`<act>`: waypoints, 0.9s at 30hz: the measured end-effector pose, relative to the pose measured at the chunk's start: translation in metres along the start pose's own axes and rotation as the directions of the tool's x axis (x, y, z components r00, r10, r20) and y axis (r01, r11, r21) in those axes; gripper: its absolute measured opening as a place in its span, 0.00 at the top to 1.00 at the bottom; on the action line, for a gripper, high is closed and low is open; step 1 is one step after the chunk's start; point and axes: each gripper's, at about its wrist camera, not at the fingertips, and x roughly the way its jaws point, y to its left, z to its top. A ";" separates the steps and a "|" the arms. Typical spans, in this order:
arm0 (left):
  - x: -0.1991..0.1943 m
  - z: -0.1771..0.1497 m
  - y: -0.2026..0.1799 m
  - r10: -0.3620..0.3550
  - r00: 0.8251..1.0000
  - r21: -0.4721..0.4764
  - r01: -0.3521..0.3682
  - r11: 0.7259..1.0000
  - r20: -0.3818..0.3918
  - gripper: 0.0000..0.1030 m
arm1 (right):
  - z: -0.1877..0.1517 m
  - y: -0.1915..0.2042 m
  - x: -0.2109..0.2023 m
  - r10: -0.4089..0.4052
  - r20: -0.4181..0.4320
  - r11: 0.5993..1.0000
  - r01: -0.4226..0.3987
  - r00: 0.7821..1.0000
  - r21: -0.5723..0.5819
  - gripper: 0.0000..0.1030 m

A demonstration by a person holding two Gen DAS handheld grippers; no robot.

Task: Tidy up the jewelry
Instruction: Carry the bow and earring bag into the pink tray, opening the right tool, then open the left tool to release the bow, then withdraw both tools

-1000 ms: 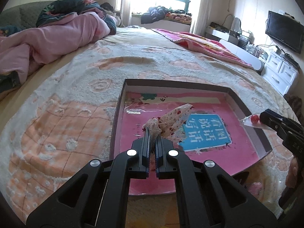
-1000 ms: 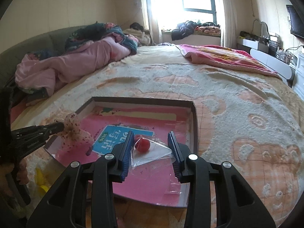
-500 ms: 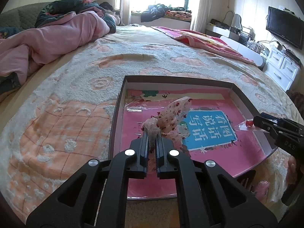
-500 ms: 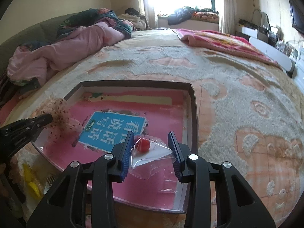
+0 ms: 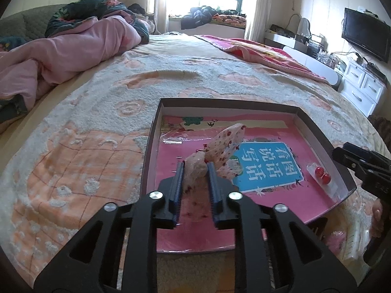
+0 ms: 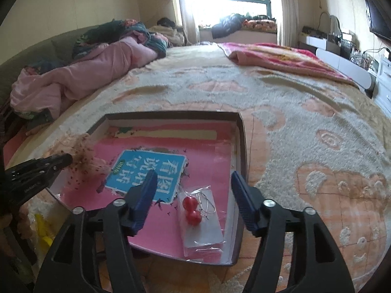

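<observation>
Lying on bed: shallow dark-rimmed box (image 5: 315, 124), pink book (image 6: 210, 161) flat inside, blue title panel (image 5: 266, 168) at its centre.
Left gripper (image 5: 195, 178): jaws just eased apart, narrow gap; floral hair scrunchie (image 5: 220, 146) bunched between the blue pads, fabric filling the gap and brushing both; firm pinch or loose contact cannot be told.
Scrunchie position: over the book's 9 o'clock half in the left wrist view, upper loop standing toward 1 o'clock, overlapping the blue panel's edge.
Right gripper (image 6: 193, 190): jaws just opened, pads spread wide, touching nothing.
Earring bag (image 6: 202, 222): clear sleeve with two red bead earrings (image 6: 191, 210) and wire hooks, lying flat on the book along the box wall at 3 o'clock in the right wrist view, between the spread pads but clear of both.
Bedspread (image 5: 97, 127): cream and peach tufted.
Pink quilt (image 5: 73, 46): heaped at 10 o'clock.
Yellow item (image 6: 45, 232): partly hidden at 8 o'clock, right wrist view.
</observation>
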 end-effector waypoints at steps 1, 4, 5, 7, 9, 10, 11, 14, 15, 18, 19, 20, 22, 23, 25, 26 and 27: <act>-0.001 0.000 0.001 0.001 1.000 -0.003 -0.001 1.000 0.003 0.80 | -0.001 0.001 -0.004 0.004 0.012 1.000 -0.004 1.000 -0.001 0.34; -0.006 0.001 0.001 0.001 1.000 -0.009 -0.001 1.000 0.012 0.72 | -0.003 0.004 -0.013 0.003 0.038 1.000 -0.003 0.999 -0.003 0.29; -0.008 0.002 0.002 0.000 1.000 -0.014 0.001 1.000 0.020 0.63 | -0.004 0.005 -0.017 0.004 0.046 1.000 -0.003 0.999 -0.004 0.28; -0.014 0.002 0.002 0.002 0.999 -0.019 -0.001 1.000 0.033 0.52 | -0.006 0.005 -0.024 0.006 0.063 1.000 -0.006 0.998 0.001 0.26; -0.021 0.002 0.001 0.005 0.999 -0.021 -0.004 1.000 0.051 0.41 | -0.009 0.006 -0.031 0.006 0.075 1.000 -0.006 0.997 0.007 0.24; -0.023 0.003 0.000 0.005 0.998 -0.022 -0.004 1.000 0.056 0.38 | -0.010 0.007 -0.033 0.007 0.080 1.000 -0.007 0.997 0.008 0.23; -0.028 0.003 0.001 0.003 0.998 -0.023 -0.001 1.000 0.067 0.34 | -0.011 0.008 -0.037 0.008 0.086 1.000 -0.009 0.996 0.007 0.22; -0.037 0.003 -0.001 0.004 0.996 -0.023 -0.002 1.000 0.089 0.23 | -0.013 0.009 -0.047 0.006 0.106 1.000 -0.007 0.994 0.010 0.20; -0.041 0.003 -0.001 0.006 0.995 -0.022 -0.004 1.000 0.098 0.20 | -0.014 0.009 -0.050 0.004 0.111 1.000 -0.006 0.994 0.013 0.19; -0.054 0.003 0.000 0.025 0.991 -0.018 -0.023 1.000 0.132 0.17 | -0.017 0.010 -0.060 0.007 0.125 1.000 -0.009 0.992 0.017 0.19; -0.058 0.003 0.002 0.030 0.990 -0.018 -0.028 0.999 0.141 0.15 | -0.018 0.010 -0.062 0.004 0.130 1.000 -0.006 0.991 0.015 0.19; -0.062 0.002 0.002 0.034 0.988 -0.021 -0.031 0.999 0.147 0.14 | -0.019 0.010 -0.066 0.003 0.137 1.000 -0.004 0.991 0.011 0.19; -0.071 0.000 0.005 0.044 0.986 -0.026 -0.040 0.999 0.162 0.14 | -0.022 0.012 -0.075 0.002 0.154 1.000 -0.002 0.988 0.003 0.19; -0.075 -0.001 0.006 0.050 0.984 -0.027 -0.046 0.999 0.169 0.13 | -0.024 0.013 -0.078 0.001 0.160 1.000 0.000 0.987 -0.002 0.19; -0.083 -0.003 0.007 0.058 0.982 -0.030 -0.053 0.998 0.180 0.12 | -0.027 0.015 -0.084 0.000 0.169 1.000 0.003 0.986 -0.015 0.19; -0.085 -0.003 0.008 0.059 0.981 -0.034 -0.053 0.998 0.183 0.12 | -0.029 0.016 -0.088 0.000 0.176 1.000 0.004 0.984 -0.021 0.19; -0.088 -0.004 0.009 0.059 0.981 -0.039 -0.053 0.998 0.187 0.12 | -0.031 0.018 -0.091 0.001 0.180 1.000 0.004 0.984 -0.026 0.19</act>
